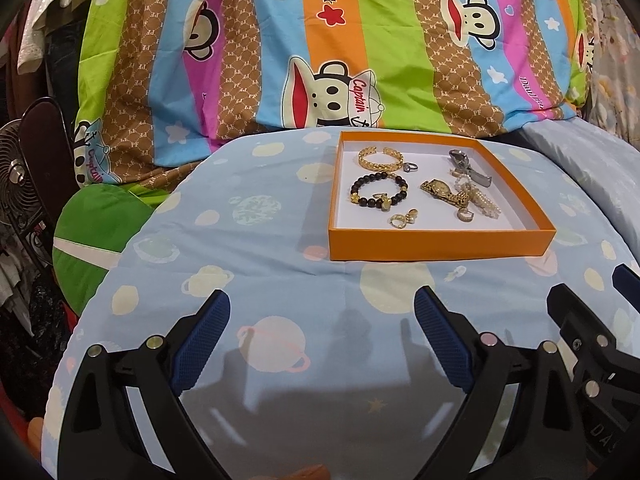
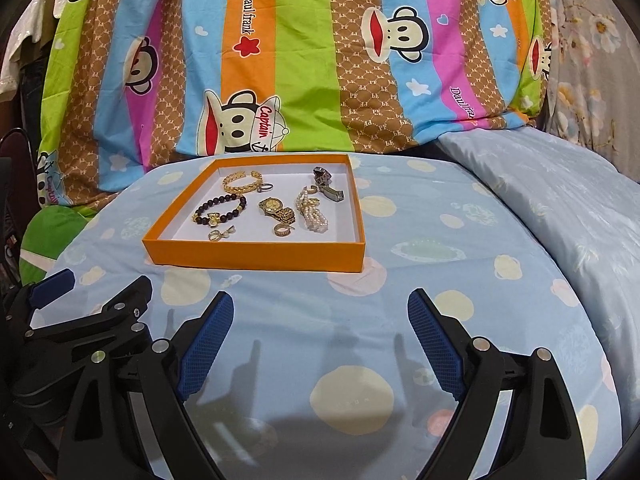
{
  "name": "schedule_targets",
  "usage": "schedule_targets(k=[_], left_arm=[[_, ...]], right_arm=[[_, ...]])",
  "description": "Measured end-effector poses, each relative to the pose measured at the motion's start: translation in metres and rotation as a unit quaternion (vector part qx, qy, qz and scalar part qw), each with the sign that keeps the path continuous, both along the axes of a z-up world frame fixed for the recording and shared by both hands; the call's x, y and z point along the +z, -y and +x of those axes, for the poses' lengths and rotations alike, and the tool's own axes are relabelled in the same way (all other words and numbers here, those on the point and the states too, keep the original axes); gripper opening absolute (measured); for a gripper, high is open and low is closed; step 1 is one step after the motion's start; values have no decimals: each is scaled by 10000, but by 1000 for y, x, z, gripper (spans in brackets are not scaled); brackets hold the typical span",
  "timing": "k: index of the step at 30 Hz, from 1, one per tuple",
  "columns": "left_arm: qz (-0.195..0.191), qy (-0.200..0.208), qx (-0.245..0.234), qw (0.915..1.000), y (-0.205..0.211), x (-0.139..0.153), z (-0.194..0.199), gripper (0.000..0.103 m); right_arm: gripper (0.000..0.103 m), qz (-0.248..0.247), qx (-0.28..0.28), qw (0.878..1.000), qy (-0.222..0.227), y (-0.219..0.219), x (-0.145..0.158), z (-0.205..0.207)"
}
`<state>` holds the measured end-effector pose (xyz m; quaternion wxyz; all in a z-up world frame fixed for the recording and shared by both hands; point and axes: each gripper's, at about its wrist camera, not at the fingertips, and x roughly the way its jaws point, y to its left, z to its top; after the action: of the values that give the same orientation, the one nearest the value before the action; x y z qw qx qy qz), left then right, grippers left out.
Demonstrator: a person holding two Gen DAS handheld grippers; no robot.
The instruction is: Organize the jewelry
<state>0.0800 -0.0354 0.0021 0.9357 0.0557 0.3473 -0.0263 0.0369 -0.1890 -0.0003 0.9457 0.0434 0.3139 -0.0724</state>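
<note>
Jewelry all inside orange box (image 2: pixel 256 254): gold bangle (image 2: pixel 242 182), bead bracelet (image 2: pixel 220 210), gold watch (image 2: pixel 274 206), pearls (image 2: pixel 310 216). Left gripper (image 1: pixel 322 314), right gripper (image 2: pixel 320 312) near box front, both spread wide, empty. Sorting looks done or unstarted.

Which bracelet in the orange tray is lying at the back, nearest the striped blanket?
The gold chain-link cuff bracelet, at the tray's back left corner. The dark beaded bracelet lies in front of it, and the pearl bracelet sits further right.
</note>
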Motion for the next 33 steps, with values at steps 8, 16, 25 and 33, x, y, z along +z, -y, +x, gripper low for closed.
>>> schedule_targets(k=[8, 16, 25, 33], left_arm=[[17, 22, 10, 10000, -1, 0, -1, 91], [35, 30, 19, 10000, -2, 1, -1, 91], [-2, 1, -22, 10000, -2, 0, 0, 91], [-10, -4, -43, 10000, -2, 0, 1, 92]], right_arm=[[87, -1, 2, 10000, 1, 0, 0, 0], [87, -7, 0, 10000, 3, 0, 0, 0], [87, -3, 3, 10000, 9, 0, 0, 0], [87, 0, -7, 10000, 26, 3, 1, 0]])
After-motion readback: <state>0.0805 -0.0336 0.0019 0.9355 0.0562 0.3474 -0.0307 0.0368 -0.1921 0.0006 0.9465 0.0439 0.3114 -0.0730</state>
